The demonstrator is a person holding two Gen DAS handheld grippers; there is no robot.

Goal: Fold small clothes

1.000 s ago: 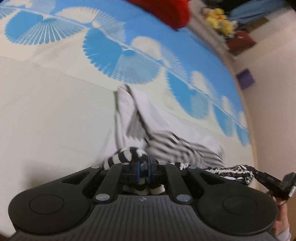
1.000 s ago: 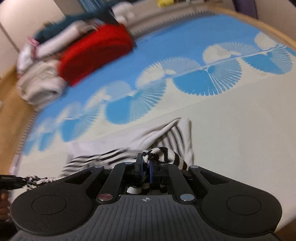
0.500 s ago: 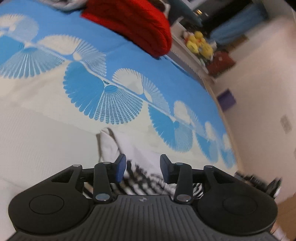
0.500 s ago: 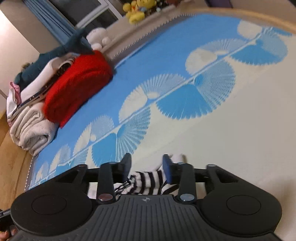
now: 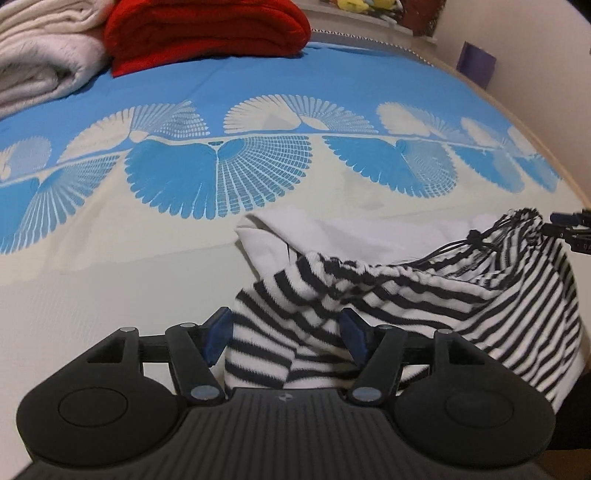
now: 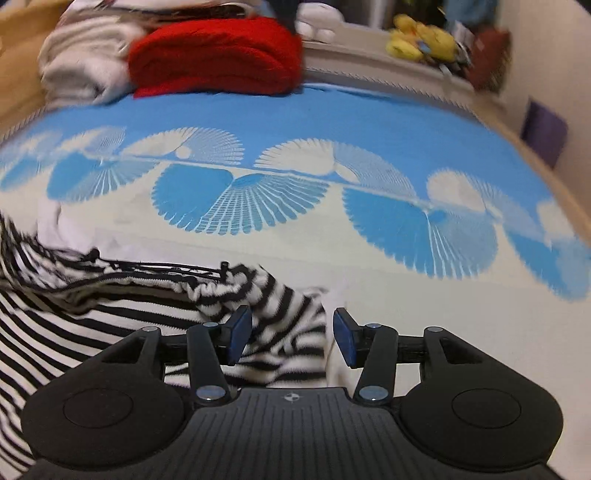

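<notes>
A small black-and-white striped garment with a drawstring waist and a white inner layer lies bunched on the bed. My left gripper is open, its blue pads on either side of the garment's left end. My right gripper is open too, with the garment's right end between its pads. The tip of the right gripper shows at the far right edge of the left wrist view, beside the waistband.
The bed cover is blue with cream fan patterns. A folded red blanket and a cream one are stacked at the far side. Yellow plush toys sit on a ledge behind. A purple box stands by the wall.
Both grippers were shut on the garment's ends a second ago. They have opened and let go, and the garment has dropped onto the bed between the pads.
</notes>
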